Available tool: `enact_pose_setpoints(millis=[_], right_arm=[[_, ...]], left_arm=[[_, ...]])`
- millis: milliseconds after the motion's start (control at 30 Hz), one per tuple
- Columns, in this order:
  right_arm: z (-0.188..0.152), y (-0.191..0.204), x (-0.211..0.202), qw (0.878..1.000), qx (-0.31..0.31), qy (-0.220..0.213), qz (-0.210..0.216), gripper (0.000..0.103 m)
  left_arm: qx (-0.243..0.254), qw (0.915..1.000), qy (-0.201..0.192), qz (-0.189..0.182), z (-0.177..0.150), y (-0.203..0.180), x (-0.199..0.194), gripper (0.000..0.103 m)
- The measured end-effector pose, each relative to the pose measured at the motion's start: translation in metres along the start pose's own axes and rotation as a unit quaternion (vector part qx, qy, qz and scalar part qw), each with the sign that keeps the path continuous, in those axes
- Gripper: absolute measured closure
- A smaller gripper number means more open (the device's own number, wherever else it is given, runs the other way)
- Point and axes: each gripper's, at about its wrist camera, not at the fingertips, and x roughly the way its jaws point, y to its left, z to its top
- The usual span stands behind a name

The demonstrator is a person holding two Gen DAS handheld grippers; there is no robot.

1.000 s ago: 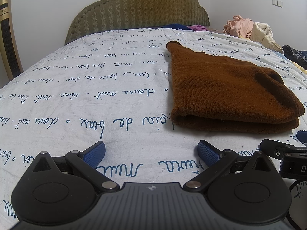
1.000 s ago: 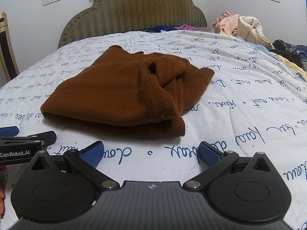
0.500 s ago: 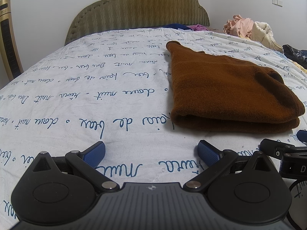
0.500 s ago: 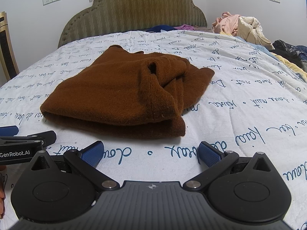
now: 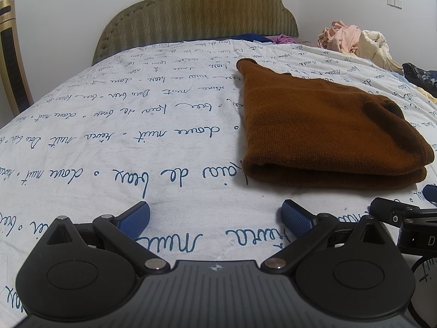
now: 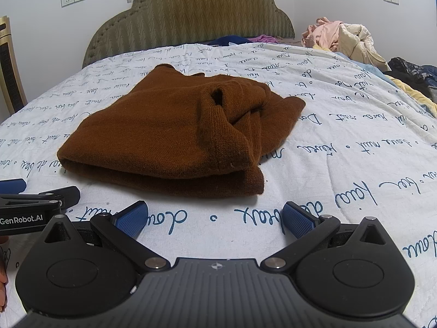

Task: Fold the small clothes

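Note:
A brown knitted garment (image 5: 322, 131) lies folded on the bed, its doubled edge facing me. In the right wrist view the same brown garment (image 6: 174, 134) shows a rumpled sleeve opening on its right side. My left gripper (image 5: 215, 217) rests open on the sheet, below and left of the garment, with nothing between its blue pads. My right gripper (image 6: 214, 218) is open too, just in front of the garment's near edge, holding nothing. Each view catches the other gripper at its edge.
The bed carries a white sheet with blue script (image 5: 109, 136) and a padded olive headboard (image 5: 196, 13). A heap of pale clothes (image 6: 344, 38) sits at the far right, dark clothes (image 6: 409, 71) beside it. A gold-framed tower unit (image 5: 12, 54) stands at left.

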Motion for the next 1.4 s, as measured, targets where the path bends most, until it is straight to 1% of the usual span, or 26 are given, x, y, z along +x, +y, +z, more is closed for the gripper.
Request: enact_pose_setpoints(millis=[567,667,767,867,1000,1133,1200,1333,1400], right_arm=[[0.001,0.002,-0.002,1.0,-0.008,0.001,-0.008,0.0],[0.001,0.004,-0.007,1.0,-0.008,0.002,-0.01,0.0],[0.003,0.004,-0.015,1.0,0.004,0.006,0.002,0.0],[0.006,0.007,-0.023,1.0,0.012,0.009,0.013,0.0],[0.01,0.014,-0.036,1.0,-0.002,-0.004,0.01,0.0],[0.012,0.019,-0.044,1.0,-0.012,-0.012,0.006,0.0],[0.013,0.021,-0.047,1.0,-0.014,-0.013,0.009,0.0],[0.013,0.023,-0.047,1.0,-0.015,-0.01,0.011,0.0],[0.013,0.023,-0.046,1.0,-0.013,-0.007,0.012,0.0]], left_arm=[[0.001,1.0,-0.003,0.002,0.0,0.0,-0.002,0.0],[0.0,1.0,-0.006,0.0,0.002,0.0,-0.006,0.0],[-0.008,0.9999,-0.004,-0.005,0.004,0.002,-0.011,0.0],[-0.003,1.0,0.002,0.0,0.004,0.003,-0.015,0.0],[-0.002,1.0,-0.003,0.006,0.005,0.005,-0.023,0.0],[-0.018,0.9998,0.008,-0.002,0.008,0.01,-0.024,0.0],[-0.019,0.9998,0.01,-0.003,0.008,0.012,-0.025,0.0],[-0.008,0.9999,0.011,0.01,0.008,0.01,-0.024,0.0],[-0.008,0.9998,0.016,0.006,0.008,0.01,-0.023,0.0]])
